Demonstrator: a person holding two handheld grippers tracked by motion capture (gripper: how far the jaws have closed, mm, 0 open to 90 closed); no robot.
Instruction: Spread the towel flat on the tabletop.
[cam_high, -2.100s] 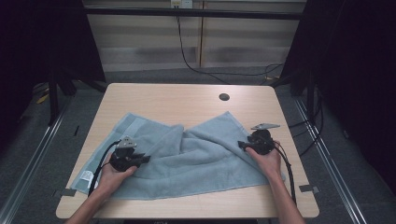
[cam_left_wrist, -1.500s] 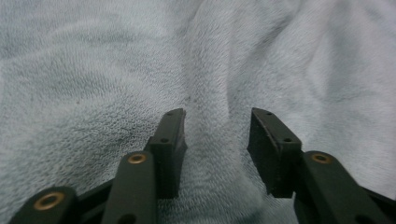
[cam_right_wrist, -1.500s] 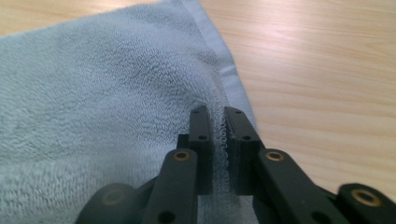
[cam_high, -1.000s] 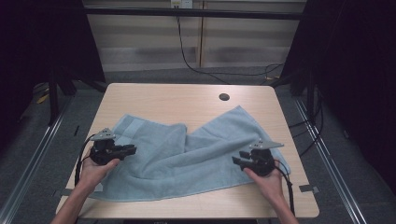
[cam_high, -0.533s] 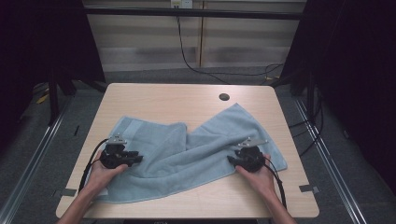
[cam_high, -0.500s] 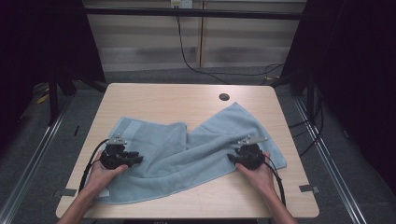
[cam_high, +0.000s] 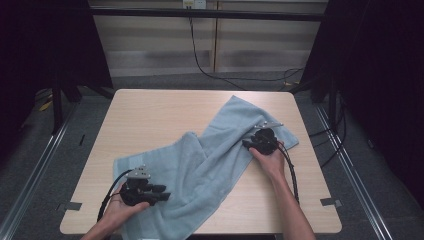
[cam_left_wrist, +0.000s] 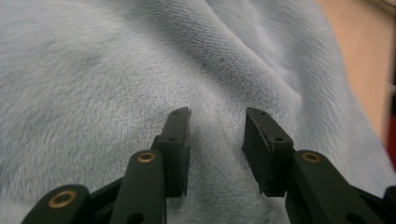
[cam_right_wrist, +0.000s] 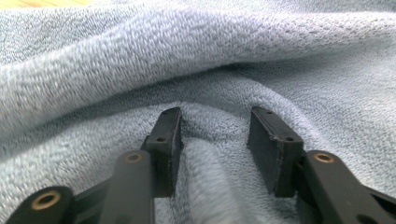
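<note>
Since the earlier high view, the light blue towel (cam_high: 210, 165) has been swung into a diagonal band across the wooden counter (cam_high: 150, 115), its far end now near the right far corner and its near end hanging at the front edge; the left tool (cam_high: 159, 192) has been brought back toward the front left, the right tool (cam_high: 248, 143) pushed farther away and to the right.

From the high view, both tools are seen resting on the towel, each held in a hand, with cables trailing back along the forearms. Whether cloth is pinched cannot be judged there, as the tips are too small.

From the left gripper view, the left tool (cam_left_wrist: 216, 140) is seen partly open, its jaws having just been opening; flat towel (cam_left_wrist: 140, 70) lies under and between them, and the pads do not appear to press on it.

From the right gripper view, the right tool (cam_right_wrist: 215, 140) is seen fairly wide, its jaws also having just been opening. A raised fold of towel (cam_right_wrist: 205, 186) stands between them, loose against the left pad and clear of the right one
</note>
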